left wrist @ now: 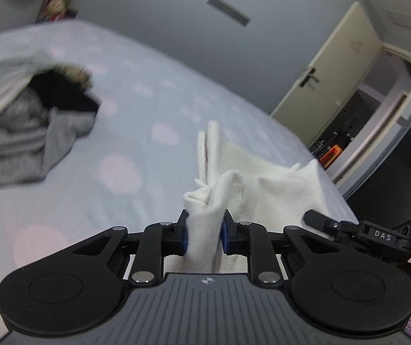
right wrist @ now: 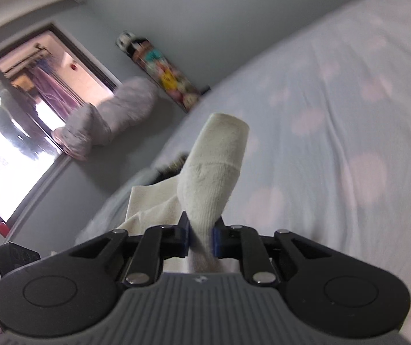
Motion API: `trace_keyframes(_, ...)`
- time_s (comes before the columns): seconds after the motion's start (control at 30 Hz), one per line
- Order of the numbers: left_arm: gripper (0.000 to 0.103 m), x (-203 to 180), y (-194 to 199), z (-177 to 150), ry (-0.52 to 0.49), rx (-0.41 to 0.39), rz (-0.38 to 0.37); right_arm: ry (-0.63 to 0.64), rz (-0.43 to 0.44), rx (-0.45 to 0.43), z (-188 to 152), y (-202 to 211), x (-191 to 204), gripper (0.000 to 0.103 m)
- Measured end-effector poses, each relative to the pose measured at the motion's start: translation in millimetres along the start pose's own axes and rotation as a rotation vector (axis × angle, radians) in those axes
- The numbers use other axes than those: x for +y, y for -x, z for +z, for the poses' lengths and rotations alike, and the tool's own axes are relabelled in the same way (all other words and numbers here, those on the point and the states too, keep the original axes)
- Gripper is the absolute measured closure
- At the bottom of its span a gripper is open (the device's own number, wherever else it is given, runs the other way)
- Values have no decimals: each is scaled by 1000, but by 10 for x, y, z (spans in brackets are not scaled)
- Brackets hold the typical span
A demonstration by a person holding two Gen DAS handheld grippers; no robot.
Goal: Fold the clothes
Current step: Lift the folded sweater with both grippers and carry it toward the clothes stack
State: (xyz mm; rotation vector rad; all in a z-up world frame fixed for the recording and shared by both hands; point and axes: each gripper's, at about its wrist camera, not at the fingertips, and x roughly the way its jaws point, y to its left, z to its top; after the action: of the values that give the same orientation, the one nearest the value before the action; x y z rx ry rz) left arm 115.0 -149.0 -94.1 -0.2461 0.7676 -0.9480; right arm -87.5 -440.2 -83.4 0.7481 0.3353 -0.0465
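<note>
Left gripper [left wrist: 204, 234] clenched on the cuff end of a white ribbed cotton sock [left wrist: 215, 198]; the blue pads [left wrist: 185, 237] press the fabric from both sides. The sock is raised off the pale blue bedsheet with faint pink round spots [left wrist: 125, 132] and its body runs right toward the right gripper [left wrist: 325, 224], seen at the near right edge of the left wrist view.

Right gripper [right wrist: 201, 237] grasps the toe end of the same white sock [right wrist: 211, 178]; the toe stands up beyond the jaws, the rest trails left and down.

Far left on the bed lies a heap of grey and black clothes with a fur trim [left wrist: 30, 115], well apart from the sock. Cream door [left wrist: 329, 72] ajar far right; window [right wrist: 12, 132] far left in the right wrist view. Both views motion-blurred.
</note>
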Motion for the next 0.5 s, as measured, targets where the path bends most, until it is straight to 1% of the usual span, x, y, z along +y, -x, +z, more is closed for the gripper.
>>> trace_keyframes(0.13,86,-528,104,161,-87,-38,-61,78,-4,-107,225,557,249,86)
trace_keyframes(0.23,86,-983,92,264,-158,-41,-136,118,-33,-182,435,1066,303,86)
trace_keyframes(0.3,87,-1311,38,310,-193,-34,-200,135,-61,-224,586,1434,292,86)
trace_keyframes(0.37,87,-1648,-29,347,-229,-24,-264,150,-105,-250,753,1810,260,86)
trace_keyframes(0.5,87,-2331,-234,345,-279,15,-401,193,-199,-268,1076,2581,220,86)
